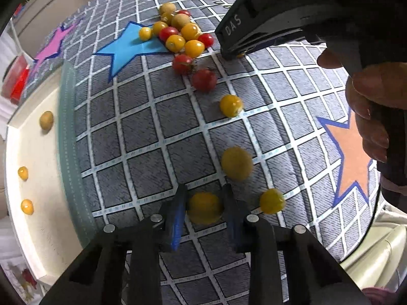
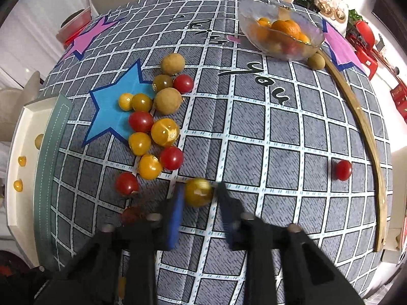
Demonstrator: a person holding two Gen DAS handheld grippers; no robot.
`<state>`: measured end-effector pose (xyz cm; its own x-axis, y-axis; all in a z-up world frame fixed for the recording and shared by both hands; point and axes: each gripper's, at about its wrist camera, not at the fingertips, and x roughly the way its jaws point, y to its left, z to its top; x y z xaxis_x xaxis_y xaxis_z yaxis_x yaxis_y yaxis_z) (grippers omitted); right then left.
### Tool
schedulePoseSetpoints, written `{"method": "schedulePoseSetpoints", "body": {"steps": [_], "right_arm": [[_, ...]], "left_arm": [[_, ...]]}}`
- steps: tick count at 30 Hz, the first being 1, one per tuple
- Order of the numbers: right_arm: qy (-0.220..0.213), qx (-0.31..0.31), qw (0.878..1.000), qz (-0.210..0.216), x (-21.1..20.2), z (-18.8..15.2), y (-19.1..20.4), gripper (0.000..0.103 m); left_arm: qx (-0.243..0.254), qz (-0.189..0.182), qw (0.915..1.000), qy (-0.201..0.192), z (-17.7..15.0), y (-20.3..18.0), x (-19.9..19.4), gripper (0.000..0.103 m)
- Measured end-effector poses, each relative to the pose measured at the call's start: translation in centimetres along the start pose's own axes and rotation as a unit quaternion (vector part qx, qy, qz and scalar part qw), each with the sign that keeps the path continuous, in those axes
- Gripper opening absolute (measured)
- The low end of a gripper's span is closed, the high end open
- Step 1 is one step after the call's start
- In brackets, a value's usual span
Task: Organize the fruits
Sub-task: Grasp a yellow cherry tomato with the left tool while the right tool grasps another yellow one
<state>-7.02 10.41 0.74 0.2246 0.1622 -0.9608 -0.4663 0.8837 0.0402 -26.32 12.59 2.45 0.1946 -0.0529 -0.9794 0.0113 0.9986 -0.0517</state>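
On the grey checked tablecloth (image 1: 142,132), my left gripper (image 1: 204,187) points down, its jaws shut on a yellow cherry tomato (image 1: 204,207). Other yellow tomatoes (image 1: 236,162) lie loose just beyond it and to its right. My right gripper (image 2: 201,186) is shut on another yellow tomato (image 2: 198,192), near a heap of red and yellow tomatoes and brown longans (image 2: 157,117) by the blue star. In the left wrist view the right gripper (image 1: 232,53) shows at upper right, held by a person's hand (image 1: 368,101).
A white tray (image 1: 30,147) at the table's left edge holds a few small fruits. A glass bowl (image 2: 254,12) of oranges stands at the back, with a longan (image 2: 316,61) beside it. A wooden strip (image 2: 366,132) curves along the right. One red tomato (image 2: 343,169) lies alone.
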Motion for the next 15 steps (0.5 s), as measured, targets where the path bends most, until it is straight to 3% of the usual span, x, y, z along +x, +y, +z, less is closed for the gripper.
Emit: {"method": "schedulePoseSetpoints", "body": {"steps": [4,15], "right_arm": [[0.008,0.025,0.999,0.024,-0.3,-0.3,-0.8,0.023],[0.028,0.075,0.995,0.053,-3.4,-4.9,-1.8,0.023]], "left_arm": [[-0.019,-0.029,0.9994,-0.001,0.6,0.9,-0.6,0.029],[-0.042,-0.063,0.9971,0.000,1.9,4.1,-2.3,0.029]]}}
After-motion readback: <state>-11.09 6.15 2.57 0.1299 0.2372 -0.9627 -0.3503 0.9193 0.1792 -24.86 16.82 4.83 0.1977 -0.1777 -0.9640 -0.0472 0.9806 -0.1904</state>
